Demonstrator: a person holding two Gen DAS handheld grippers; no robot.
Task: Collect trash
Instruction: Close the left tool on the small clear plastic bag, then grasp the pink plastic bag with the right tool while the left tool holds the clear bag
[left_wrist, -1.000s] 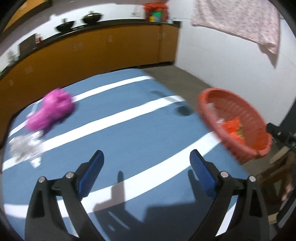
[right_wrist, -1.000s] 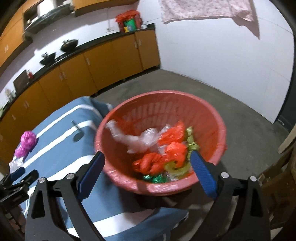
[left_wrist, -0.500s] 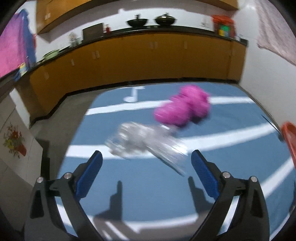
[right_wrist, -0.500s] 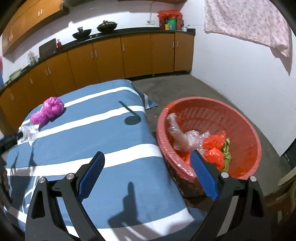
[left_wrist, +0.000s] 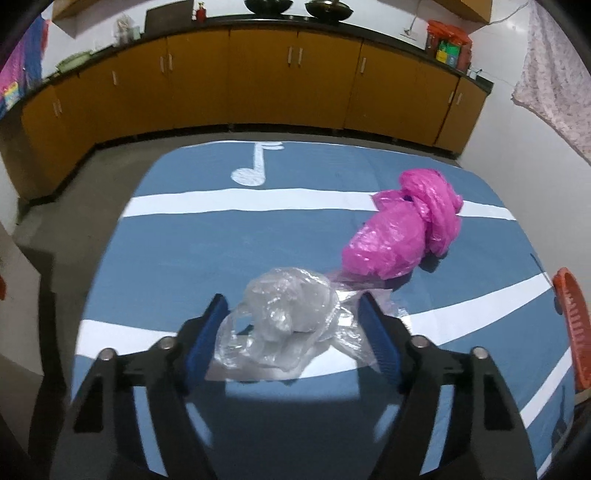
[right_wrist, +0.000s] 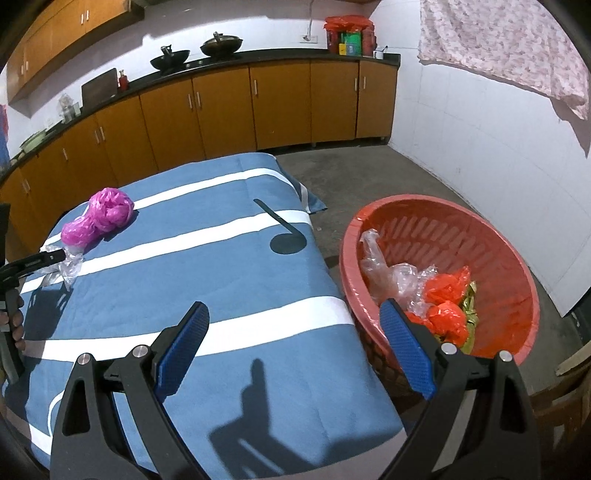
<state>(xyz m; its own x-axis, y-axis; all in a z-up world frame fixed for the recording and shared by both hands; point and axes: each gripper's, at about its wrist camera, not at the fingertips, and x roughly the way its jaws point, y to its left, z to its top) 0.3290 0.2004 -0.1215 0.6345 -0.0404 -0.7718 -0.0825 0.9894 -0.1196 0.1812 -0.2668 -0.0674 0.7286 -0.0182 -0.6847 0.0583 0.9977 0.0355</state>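
Note:
A crumpled clear plastic bag (left_wrist: 288, 317) lies on the blue striped cloth (left_wrist: 236, 236). My left gripper (left_wrist: 291, 325) is open, its blue pads on either side of the bag. A pink plastic bag (left_wrist: 402, 229) lies just beyond it to the right. In the right wrist view the clear bag (right_wrist: 70, 266) and pink bag (right_wrist: 99, 216) lie at the far left, with the left gripper (right_wrist: 40, 260) at the clear bag. My right gripper (right_wrist: 295, 343) is open and empty, above the cloth beside the red basket (right_wrist: 495, 236), which holds orange, clear and green wrappers.
The table stands in a kitchen with orange cabinets (right_wrist: 221, 107) behind it. The basket's rim (left_wrist: 570, 325) shows at the right edge of the left wrist view. Concrete floor (right_wrist: 369, 173) lies between table and white wall. A wooden stool (right_wrist: 569, 391) is at the lower right.
My left gripper has swung left from the basket and dropped onto the clear bag, its jaws narrowing around it. My right gripper has pulled back from over the basket toward the table.

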